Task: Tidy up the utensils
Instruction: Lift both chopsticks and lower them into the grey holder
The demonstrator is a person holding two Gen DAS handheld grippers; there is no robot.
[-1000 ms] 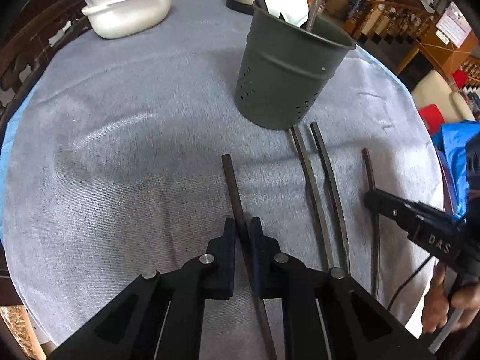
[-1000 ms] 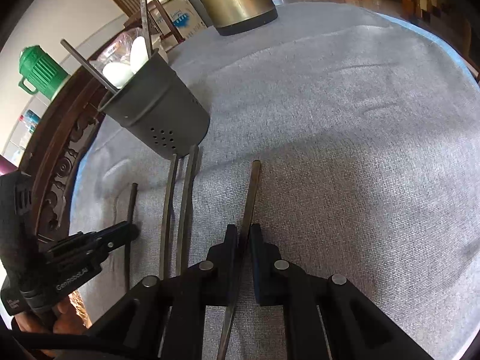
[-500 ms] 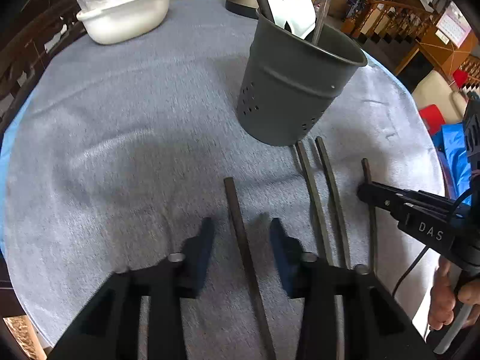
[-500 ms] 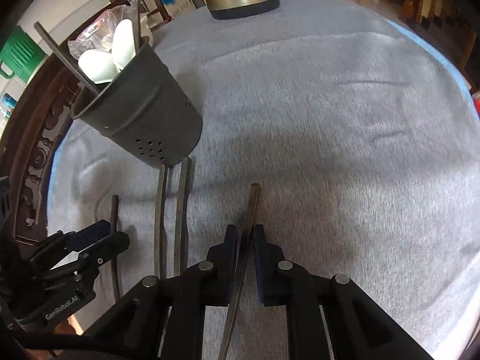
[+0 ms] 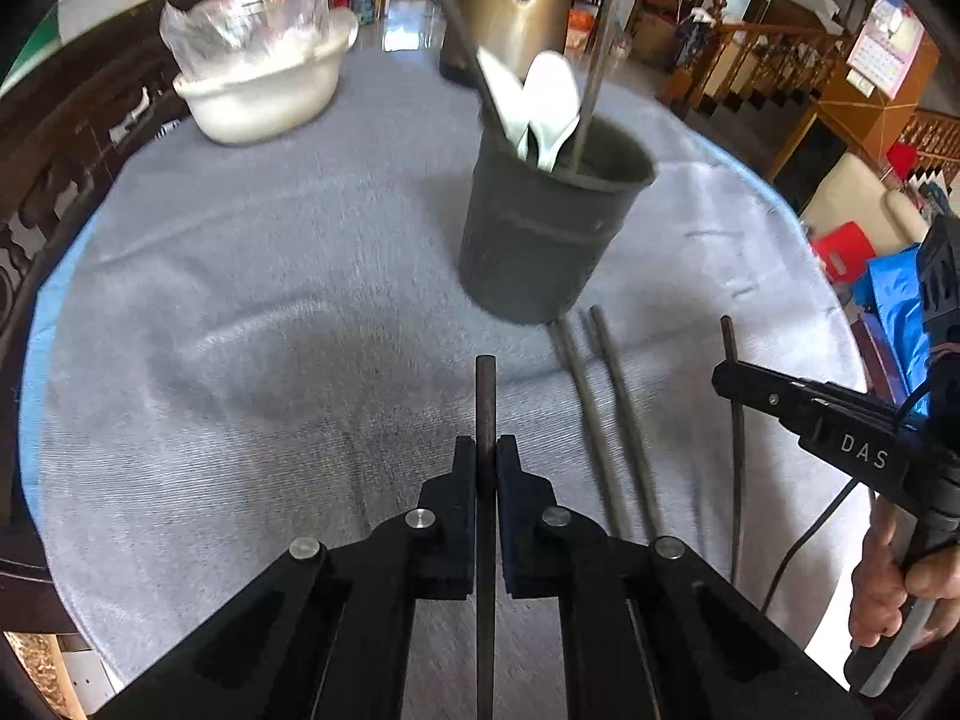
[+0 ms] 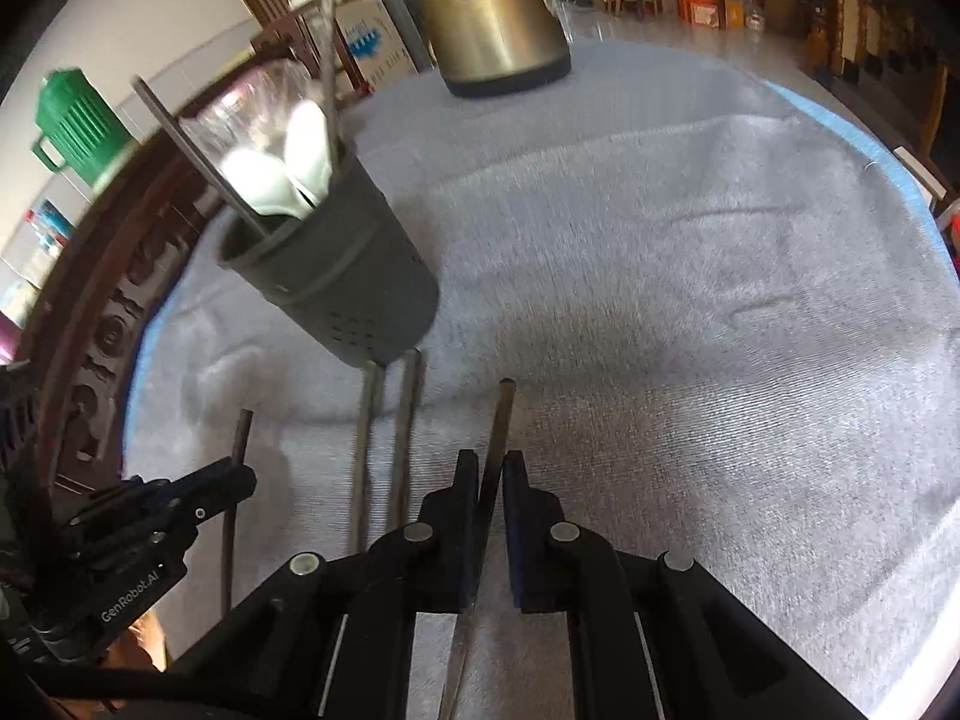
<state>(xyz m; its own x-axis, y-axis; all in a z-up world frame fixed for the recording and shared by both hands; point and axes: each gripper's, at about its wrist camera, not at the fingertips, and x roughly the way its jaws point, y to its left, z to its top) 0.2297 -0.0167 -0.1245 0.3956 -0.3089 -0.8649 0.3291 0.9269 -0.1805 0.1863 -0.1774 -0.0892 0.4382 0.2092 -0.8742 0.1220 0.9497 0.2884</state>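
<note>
A dark grey perforated utensil holder stands on the grey cloth, with white spoons and dark sticks in it. It also shows in the right wrist view. My left gripper is shut on a dark chopstick that points toward the holder. My right gripper is shut on another dark chopstick. Two more chopsticks lie side by side in front of the holder, and one more lies by the right edge. The right gripper shows at the right of the left wrist view.
A white bowl covered in plastic wrap stands at the far left. A brass kettle stands behind the holder. The round table has a dark carved wooden rim. A green jug stands off the table.
My left gripper opened half a second ago and has shut again on the chopstick, lifting it off the cloth. My right gripper stays shut on its chopstick and has lifted it.
</note>
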